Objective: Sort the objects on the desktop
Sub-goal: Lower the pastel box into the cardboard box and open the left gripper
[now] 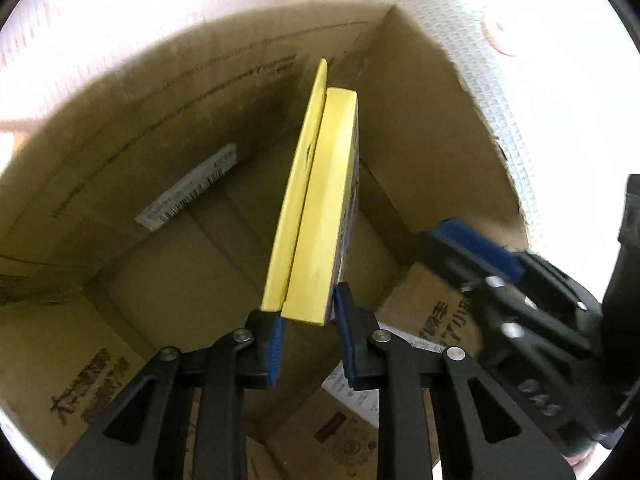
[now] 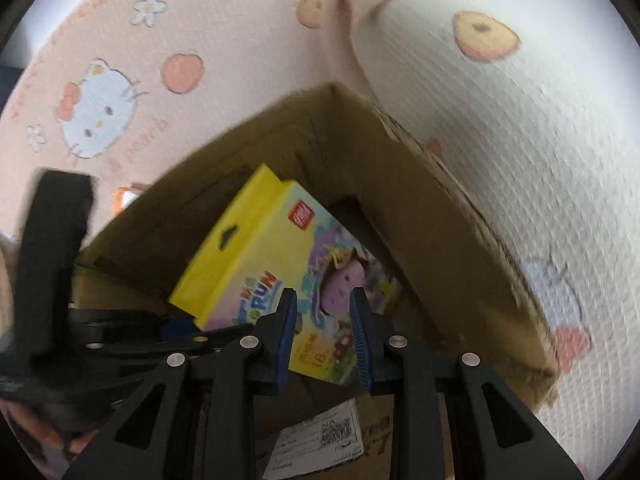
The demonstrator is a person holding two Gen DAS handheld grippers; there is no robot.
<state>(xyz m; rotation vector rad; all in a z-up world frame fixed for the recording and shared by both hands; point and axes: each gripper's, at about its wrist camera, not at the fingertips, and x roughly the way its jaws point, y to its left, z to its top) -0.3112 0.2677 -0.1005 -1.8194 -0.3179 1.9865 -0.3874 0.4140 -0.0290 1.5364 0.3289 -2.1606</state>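
The left gripper (image 1: 308, 320) pinches the bottom edge of the yellow toy box (image 1: 316, 216) above the open cardboard carton (image 1: 120, 148), while the right gripper (image 2: 324, 336) waits part-open and empty beside it, so lowering the toy box well inside the carton before releasing seems best.

"RUN" on yellow toy box (image 2: 256, 280), "peach" on pink cloth (image 2: 140, 144)

Both grippers (image 1: 308, 344) (image 2: 324, 340): black linkage arms, 4 silver rivets, blue fingers (image 2: 289, 340) (ribbed).
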